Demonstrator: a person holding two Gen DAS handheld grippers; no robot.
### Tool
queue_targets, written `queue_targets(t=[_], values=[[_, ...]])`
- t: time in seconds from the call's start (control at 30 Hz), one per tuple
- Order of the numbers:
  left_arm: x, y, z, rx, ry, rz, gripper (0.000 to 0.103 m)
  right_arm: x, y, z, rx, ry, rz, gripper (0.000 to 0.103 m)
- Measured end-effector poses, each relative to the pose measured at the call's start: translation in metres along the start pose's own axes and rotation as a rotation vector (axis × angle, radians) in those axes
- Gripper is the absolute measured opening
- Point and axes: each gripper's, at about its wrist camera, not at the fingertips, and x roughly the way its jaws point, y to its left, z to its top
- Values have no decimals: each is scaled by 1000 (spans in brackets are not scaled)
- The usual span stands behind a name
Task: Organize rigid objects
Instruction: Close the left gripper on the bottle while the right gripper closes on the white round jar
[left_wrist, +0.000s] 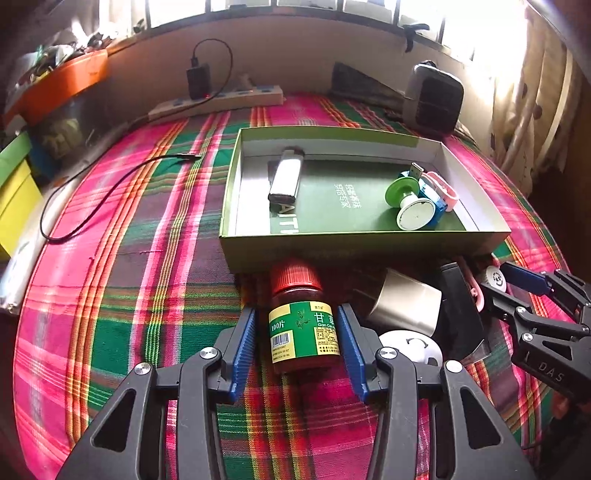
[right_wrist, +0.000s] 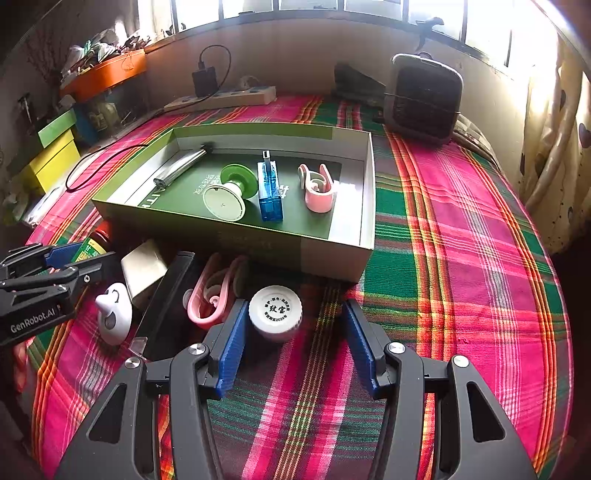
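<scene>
Green box (left_wrist: 369, 245) ahead of your tongs already holds four items. Left tongs (left_wrist: 297, 338) straddle the brown pill bottle (left_wrist: 301, 328), not yet clamped; right tongs (right_wrist: 291, 341) gape around the white jar (right_wrist: 275, 312), several pieces left outside.

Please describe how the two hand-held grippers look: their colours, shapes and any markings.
Both match. The left hand-held gripper and the right hand-held gripper have black plastic linkages with triangular cut-outs, silver round screws and ribbed blue finger pads. White lettering marks the bodies: "GenRobot.AI" on the left, "DAS" on the right. No cables or sleeves show.
</scene>
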Motion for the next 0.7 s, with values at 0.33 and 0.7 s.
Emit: queue_targets(t=[0.33,0.7], values=[[-1,5,0,-21,-3,0,35,-1,-3,0,14,-5,-9,42],[-2,6,-1,-19,-6,7,31,-1,-5,-2,19,-9,-16,29]])
